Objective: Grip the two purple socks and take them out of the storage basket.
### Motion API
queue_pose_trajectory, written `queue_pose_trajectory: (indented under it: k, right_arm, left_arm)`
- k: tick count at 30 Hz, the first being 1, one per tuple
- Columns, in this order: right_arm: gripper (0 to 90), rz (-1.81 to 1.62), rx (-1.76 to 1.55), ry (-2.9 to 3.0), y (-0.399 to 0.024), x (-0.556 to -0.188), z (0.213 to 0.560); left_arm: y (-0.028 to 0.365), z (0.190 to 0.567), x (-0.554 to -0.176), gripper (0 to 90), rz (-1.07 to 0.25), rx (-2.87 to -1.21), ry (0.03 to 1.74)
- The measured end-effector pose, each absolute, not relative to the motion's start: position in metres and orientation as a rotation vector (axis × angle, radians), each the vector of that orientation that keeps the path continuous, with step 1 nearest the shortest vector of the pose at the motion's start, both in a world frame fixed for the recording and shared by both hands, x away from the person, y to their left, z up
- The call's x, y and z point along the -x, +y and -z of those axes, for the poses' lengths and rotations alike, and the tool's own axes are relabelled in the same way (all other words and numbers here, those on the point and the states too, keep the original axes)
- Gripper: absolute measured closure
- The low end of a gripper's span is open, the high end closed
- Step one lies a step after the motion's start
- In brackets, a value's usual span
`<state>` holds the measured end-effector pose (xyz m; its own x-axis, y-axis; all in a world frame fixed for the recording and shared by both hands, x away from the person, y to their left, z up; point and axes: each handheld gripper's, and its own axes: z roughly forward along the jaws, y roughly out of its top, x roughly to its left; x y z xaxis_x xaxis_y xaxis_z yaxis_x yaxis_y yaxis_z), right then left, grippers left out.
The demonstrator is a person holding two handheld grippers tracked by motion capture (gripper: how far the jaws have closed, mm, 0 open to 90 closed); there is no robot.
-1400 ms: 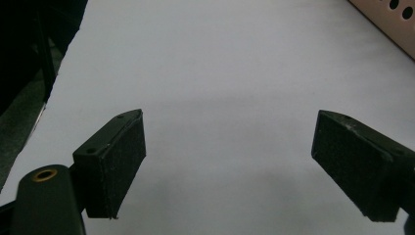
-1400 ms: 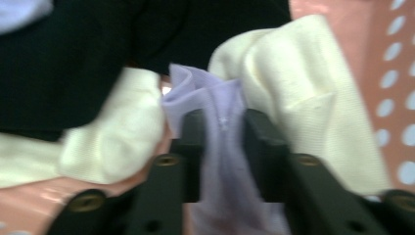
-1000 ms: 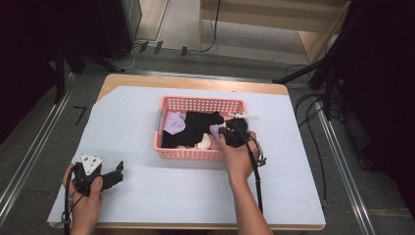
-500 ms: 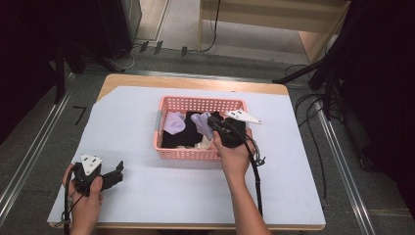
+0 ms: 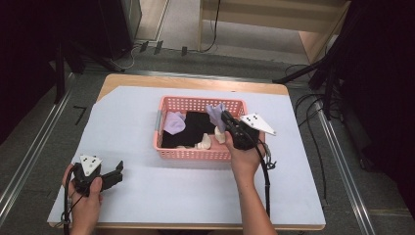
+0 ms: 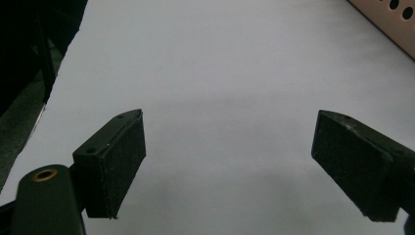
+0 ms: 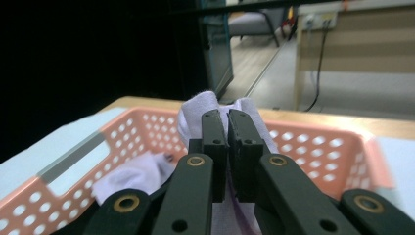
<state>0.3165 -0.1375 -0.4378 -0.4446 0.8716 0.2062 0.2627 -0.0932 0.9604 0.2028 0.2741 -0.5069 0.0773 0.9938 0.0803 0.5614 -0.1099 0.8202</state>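
Here, my right gripper (image 5: 221, 116), jaws clamped on a lavender sock (image 5: 214, 112), holds it just above the pink basket (image 5: 195, 153) at frame center, while my idle left gripper (image 5: 116, 171) rests wide open, lower left.

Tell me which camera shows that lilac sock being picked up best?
The right gripper view: the lilac sock sits close up, pinched between the shut right tongs. The high view shows it small, above the basket.

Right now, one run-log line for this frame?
right claw: shut on lavender sock, lifted above pink basket | left claw: open, nothing between, over white table cover | in basket: second lavender sock, black garment
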Motion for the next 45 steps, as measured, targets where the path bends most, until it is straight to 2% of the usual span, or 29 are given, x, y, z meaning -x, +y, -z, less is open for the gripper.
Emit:
queue_pose_trajectory:
  k: [8,17,24,34,35,39,41,45]
  right_arm:
    - [87.1,-1.574,-1.254,1.55,-0.172,-0.311,0.431]
    - [87.0,-1.543,-1.33,1.456,-0.211,-0.304,0.44]
    - [87.0,-1.443,-1.414,1.436,-0.241,-0.304,0.46]
    - [86.0,-1.302,-1.538,1.447,-0.258,-0.303,0.493]
    - [84.2,-1.289,-1.549,1.443,-0.259,-0.303,0.494]
    - [64.8,-1.321,-1.562,1.403,-0.263,-0.3,0.492]
    - [58.1,-1.32,-1.56,1.402,-0.259,-0.298,0.487]
    - [52.4,-1.315,-1.487,1.449,-0.244,-0.3,0.479]
  left_arm:
    - [0.274,0.507,-0.202,13.5,-0.902,-1.735,1.545]
    - [0.274,0.507,-0.201,13.5,-0.907,-1.73,1.541]
    - [0.274,0.507,-0.201,13.5,-0.907,-1.725,1.541]
    - [0.275,0.506,-0.2,13.5,-0.902,-1.727,1.534]
    - [0.275,0.506,-0.2,13.5,-0.902,-1.727,1.534]
    - [0.275,0.506,-0.2,13.5,-0.908,-1.72,1.521]
    - [0.275,0.506,-0.2,13.5,-0.909,-1.719,1.522]
    - [0.275,0.506,-0.2,13.5,-0.907,-1.725,1.525]
